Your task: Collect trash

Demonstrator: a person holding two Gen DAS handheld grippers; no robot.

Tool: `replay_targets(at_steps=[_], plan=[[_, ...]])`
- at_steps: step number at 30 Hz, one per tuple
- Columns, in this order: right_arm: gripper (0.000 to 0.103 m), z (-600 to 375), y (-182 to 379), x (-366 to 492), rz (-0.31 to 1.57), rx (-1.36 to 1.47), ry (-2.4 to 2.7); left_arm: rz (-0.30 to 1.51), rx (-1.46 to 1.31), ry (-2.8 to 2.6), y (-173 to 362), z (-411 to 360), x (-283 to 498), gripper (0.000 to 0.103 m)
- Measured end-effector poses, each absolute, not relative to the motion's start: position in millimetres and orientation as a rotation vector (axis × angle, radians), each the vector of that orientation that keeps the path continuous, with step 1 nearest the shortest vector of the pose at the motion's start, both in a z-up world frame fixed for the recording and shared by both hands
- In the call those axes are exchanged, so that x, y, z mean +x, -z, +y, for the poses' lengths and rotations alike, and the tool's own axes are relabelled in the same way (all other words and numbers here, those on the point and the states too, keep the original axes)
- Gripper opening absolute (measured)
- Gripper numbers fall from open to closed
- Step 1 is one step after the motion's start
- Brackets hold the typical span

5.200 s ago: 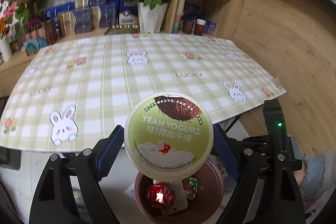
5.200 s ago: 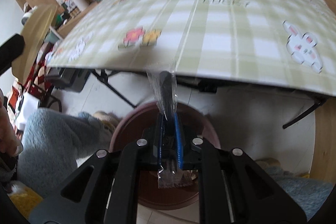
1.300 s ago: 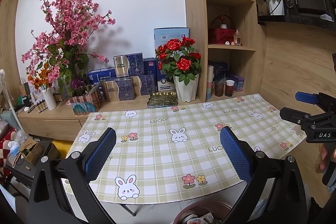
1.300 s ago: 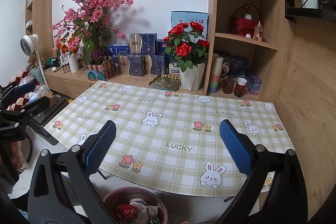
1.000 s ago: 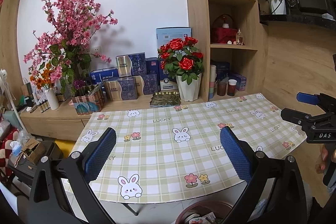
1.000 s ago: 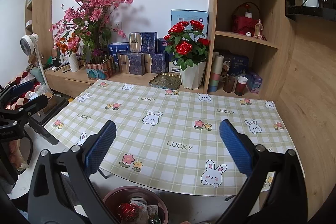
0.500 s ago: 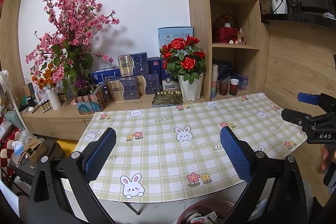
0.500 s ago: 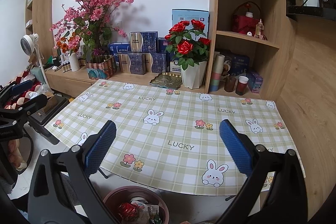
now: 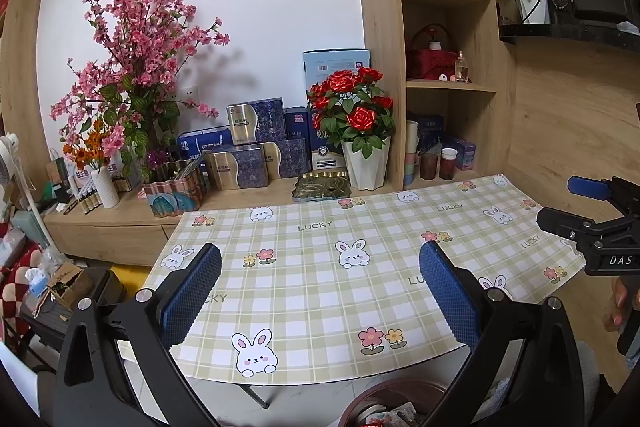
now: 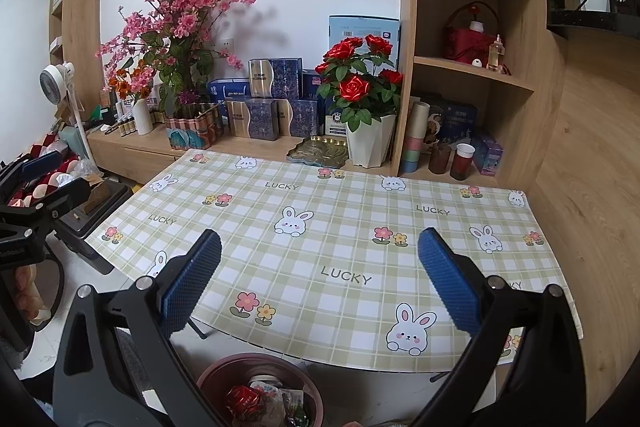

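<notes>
Brown bin: we see it on the floor just under the near edge of the worktop, holding the trash, a red crinkled wrapper among paper and plastic scraps.
Worktop: we find its checked rabbit cloth bare, with no litter left on it, so we judge the collecting about done.
Left tongs: spread wide, holding nothing, raised above the near edge of the cloth.
Right tongs: likewise spread wide and unloaded, hovering over the cloth with the bin below them.
Handling: we judge the wrappers light, soft and slippery, apt to crumple; any stray piece is best pinched at a crinkled fold, not a flat face.
Bin handling: we reckon it stiff and light; the rim is the place to grip.
</notes>
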State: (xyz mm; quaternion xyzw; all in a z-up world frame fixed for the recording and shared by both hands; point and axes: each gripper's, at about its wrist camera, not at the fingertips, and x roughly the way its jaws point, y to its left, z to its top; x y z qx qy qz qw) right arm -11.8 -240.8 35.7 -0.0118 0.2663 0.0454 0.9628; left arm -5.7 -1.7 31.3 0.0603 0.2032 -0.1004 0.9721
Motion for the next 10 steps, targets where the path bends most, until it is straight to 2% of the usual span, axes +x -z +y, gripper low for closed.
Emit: replay_targets(at_steps=[10], plan=[[0.097, -239.3, -34.4, -11.9, 0.543, -0.023, -0.091, 0.425, 0.129, 0.178, -27.9, 5.5, -3.7, 0.097]])
